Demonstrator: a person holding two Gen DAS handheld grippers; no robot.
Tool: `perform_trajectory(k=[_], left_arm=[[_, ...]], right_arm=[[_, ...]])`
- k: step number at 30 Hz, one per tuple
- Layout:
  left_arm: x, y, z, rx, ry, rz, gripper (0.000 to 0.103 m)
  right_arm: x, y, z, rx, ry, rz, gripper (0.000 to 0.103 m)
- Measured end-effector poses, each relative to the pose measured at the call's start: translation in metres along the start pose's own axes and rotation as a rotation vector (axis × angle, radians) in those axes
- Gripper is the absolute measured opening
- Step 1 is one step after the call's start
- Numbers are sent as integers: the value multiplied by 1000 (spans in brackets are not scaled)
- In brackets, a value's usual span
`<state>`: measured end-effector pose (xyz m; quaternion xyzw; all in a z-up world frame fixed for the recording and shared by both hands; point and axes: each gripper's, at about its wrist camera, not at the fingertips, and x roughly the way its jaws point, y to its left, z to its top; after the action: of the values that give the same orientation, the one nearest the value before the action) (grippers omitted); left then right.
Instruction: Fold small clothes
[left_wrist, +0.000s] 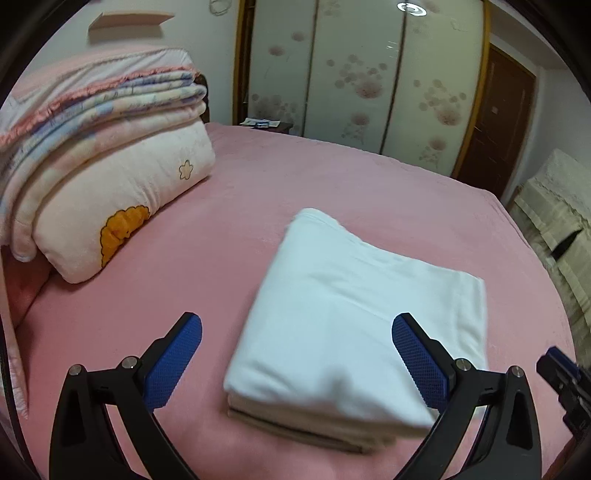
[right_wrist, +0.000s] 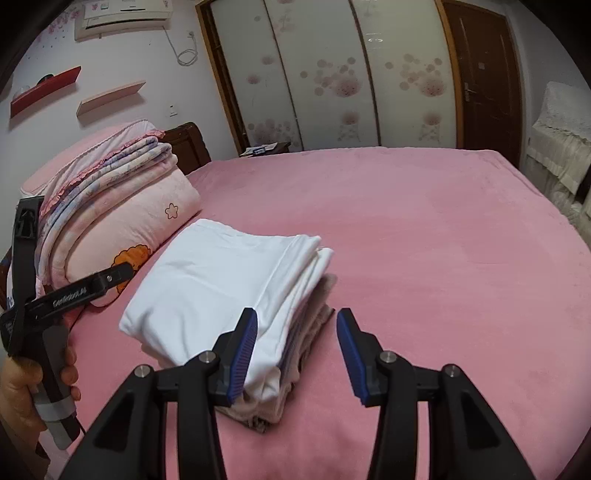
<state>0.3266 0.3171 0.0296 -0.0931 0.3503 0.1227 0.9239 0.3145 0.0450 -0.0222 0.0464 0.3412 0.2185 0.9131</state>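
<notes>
Folded white cotton garment (left_wrist: 354, 314) sits on top of a small stack of beige/grey folded clothes (right_wrist: 310, 332), all on the pink fleece bed cover (right_wrist: 424, 240), just beside the pile of pink and floral folded quilts (left_wrist: 103, 155) near the headboard.

Left gripper (left_wrist: 295, 354) – black frame w/ blue ribbed pads – has its jaws spread as wide as they go, straddling the near end of the white piece w/o pinching it; nothing held. Right gripper (right_wrist: 295, 354) is partly open; its left pad looks right at the stack's side edge but isn't clamping, & the gap between the pads shows only bed cover. Person's hand (right_wrist: 37, 373) holding the left tool's handle shows in the right wrist view.

Judging by this, the fold looks done and the step is letting go & tidying. To do it well: back both tools off w/o snagging the top layer, keep pads clear of the loose edges on the right side – those layers look slightly uneven, so a light press/square-up there would help before moving off
</notes>
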Motion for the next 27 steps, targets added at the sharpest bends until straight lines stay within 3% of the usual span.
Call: perform_trajectory(k=[8, 14, 27], left_arm=[[-114, -60, -31, 123, -17, -58, 102], [-187, -103, -53, 221, -58, -47, 102], [-289, -156, -95, 249, -69, -104, 102]], right_arm=[[-108, -2, -11, -40, -39, -61, 49], [-178, -9, -16, -64, -88, -115, 54], [-274, -35, -34, -72, -150, -169, 56]])
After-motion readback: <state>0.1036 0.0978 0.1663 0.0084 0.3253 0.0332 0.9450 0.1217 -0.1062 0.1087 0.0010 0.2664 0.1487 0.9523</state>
